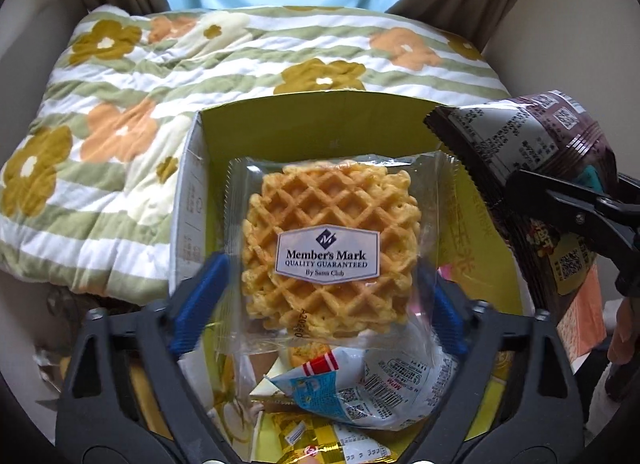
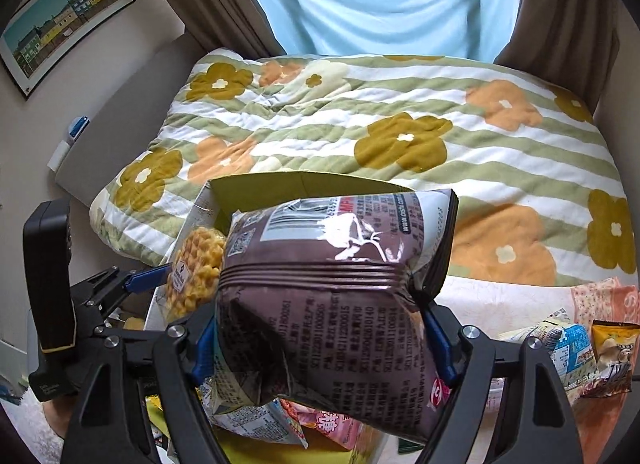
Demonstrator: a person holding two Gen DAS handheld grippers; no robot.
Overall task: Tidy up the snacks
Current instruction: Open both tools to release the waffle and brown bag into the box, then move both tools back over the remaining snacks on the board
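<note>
Left gripper [image 1: 320,276] jaws wide around the waffle packet [image 1: 334,248], over the green box [image 1: 320,120]; pads seem clear of the wrapper, though the film blurs this. Right gripper [image 2: 320,340] clamps the brown snack bag [image 2: 332,304] above the box. Lower before releasing, so packets land flat beside the quilt [image 1: 120,104].

Both wrist views look steeply down, close over the box [image 1: 304,120].
</note>
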